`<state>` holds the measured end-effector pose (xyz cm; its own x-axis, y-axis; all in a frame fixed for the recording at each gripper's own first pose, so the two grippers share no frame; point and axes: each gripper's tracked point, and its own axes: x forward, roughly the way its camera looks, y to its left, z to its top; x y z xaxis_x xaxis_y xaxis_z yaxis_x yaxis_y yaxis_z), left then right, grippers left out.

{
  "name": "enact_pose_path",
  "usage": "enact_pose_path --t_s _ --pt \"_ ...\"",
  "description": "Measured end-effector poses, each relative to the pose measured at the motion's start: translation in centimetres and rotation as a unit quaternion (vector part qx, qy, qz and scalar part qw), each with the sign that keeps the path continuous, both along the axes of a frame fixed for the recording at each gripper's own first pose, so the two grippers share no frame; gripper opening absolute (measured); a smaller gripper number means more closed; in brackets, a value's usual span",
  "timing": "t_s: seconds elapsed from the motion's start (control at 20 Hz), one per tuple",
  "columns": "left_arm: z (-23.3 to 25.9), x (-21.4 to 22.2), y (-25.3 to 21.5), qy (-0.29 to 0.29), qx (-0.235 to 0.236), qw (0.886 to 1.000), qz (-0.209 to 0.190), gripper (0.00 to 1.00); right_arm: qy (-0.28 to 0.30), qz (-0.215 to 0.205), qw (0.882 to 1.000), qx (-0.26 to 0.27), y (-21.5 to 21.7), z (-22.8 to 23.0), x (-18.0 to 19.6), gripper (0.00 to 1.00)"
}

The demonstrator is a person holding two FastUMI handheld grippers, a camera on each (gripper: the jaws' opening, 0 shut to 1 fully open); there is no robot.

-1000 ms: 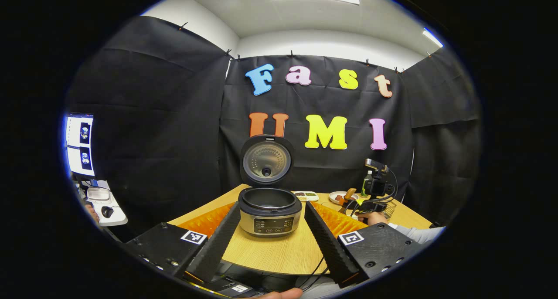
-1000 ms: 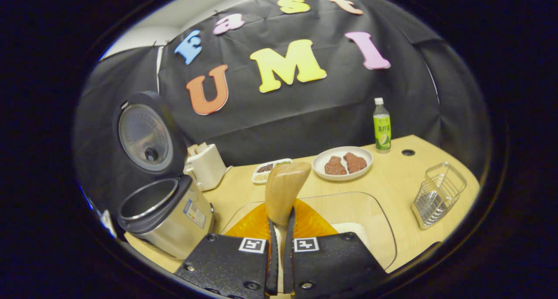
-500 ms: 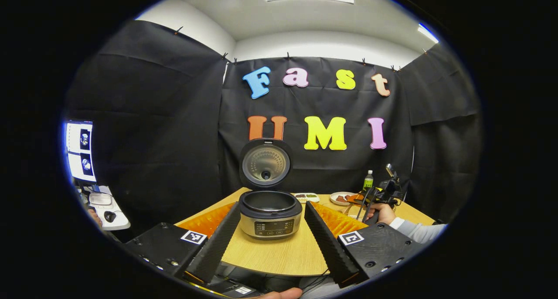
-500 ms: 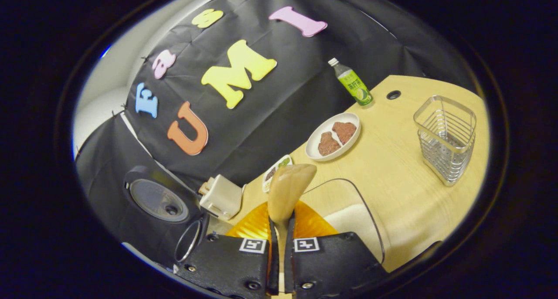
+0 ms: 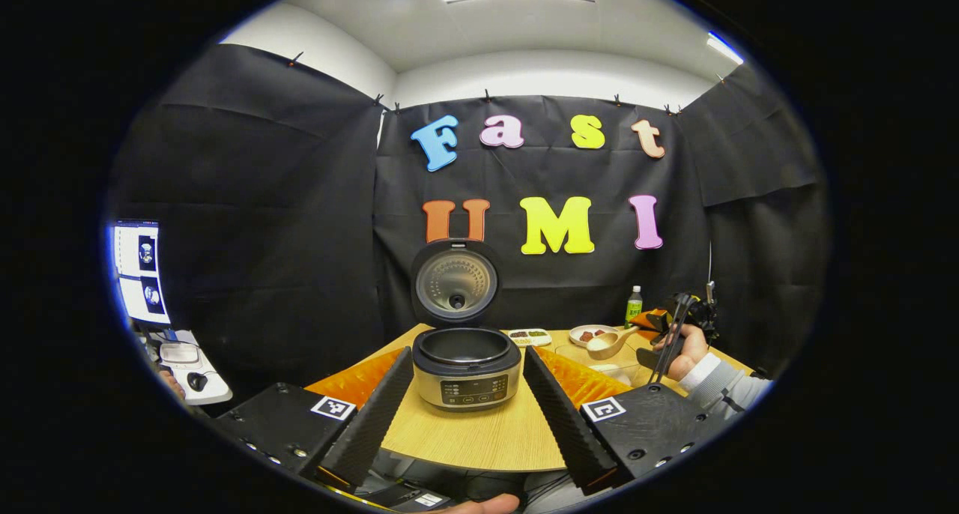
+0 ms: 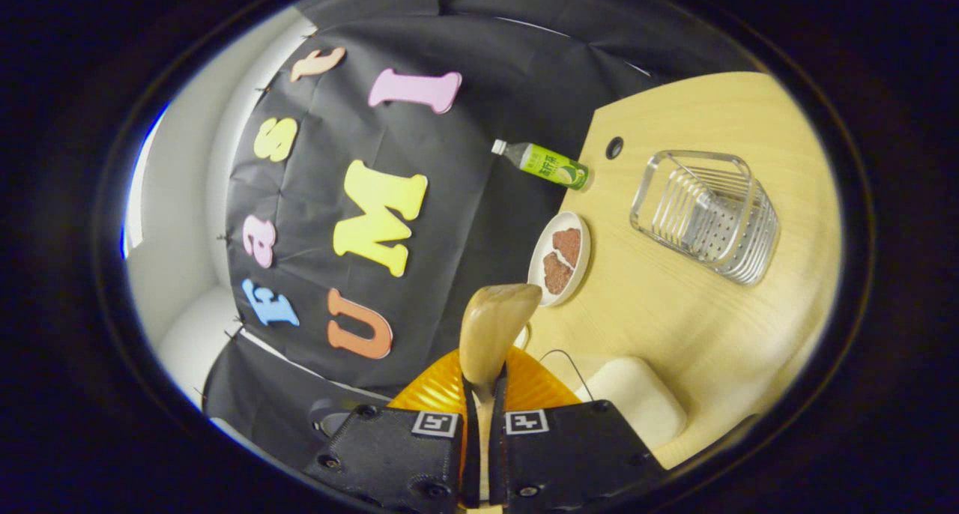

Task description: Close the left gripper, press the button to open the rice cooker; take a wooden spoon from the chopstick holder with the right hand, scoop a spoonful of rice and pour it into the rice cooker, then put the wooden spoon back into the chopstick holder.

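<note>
One wooden spoon (image 6: 491, 330) sits clamped between the right gripper (image 6: 482, 424) fingers, bowl jutting forward past their tips. Left gripper (image 5: 466, 405) fingers spread wide, framing one open rice cooker (image 5: 465, 364) beyond; one wire chopstick holder (image 6: 708, 214) stands farther off.

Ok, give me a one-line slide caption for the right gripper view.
Right gripper clamps the wooden spoon, rolled sideways above the table, with the wire chopstick holder beyond.
</note>
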<state>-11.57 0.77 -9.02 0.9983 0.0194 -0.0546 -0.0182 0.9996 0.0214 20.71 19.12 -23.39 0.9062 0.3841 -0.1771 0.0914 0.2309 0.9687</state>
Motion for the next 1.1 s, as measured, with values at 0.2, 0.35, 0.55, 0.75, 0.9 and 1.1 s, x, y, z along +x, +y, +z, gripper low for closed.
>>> enact_pose_path --t_s 0.2,0.35,0.55,0.75,0.9,1.1 --pt "0.4 -0.5 -0.8 -0.005 -0.003 1.000 -0.017 0.94 0.028 0.007 0.995 0.092 -0.1 0.6 -1.2 0.09" --pt "0.4 -0.7 0.0 -0.004 0.002 1.000 -0.013 0.94 0.047 0.016 0.979 0.196 1.7 2.2 -1.0 0.09" --pt "0.3 -1.5 1.2 -0.002 0.010 1.000 -0.001 0.94 0.047 0.028 0.982 0.182 4.7 2.7 -1.7 0.09" --pt "0.2 -2.0 2.4 -0.001 0.009 1.000 0.002 0.94 0.047 0.043 0.980 0.191 7.6 4.1 -2.0 0.09" --pt "0.0 -2.4 3.5 0.000 0.004 1.000 0.008 0.94 0.048 0.052 0.981 0.178 10.3 4.7 -1.9 0.09" --pt "-0.1 -2.8 4.7 0.004 -0.005 1.000 0.017 0.94 0.045 0.076 0.984 0.158 15.1 5.8 -2.5 0.09"
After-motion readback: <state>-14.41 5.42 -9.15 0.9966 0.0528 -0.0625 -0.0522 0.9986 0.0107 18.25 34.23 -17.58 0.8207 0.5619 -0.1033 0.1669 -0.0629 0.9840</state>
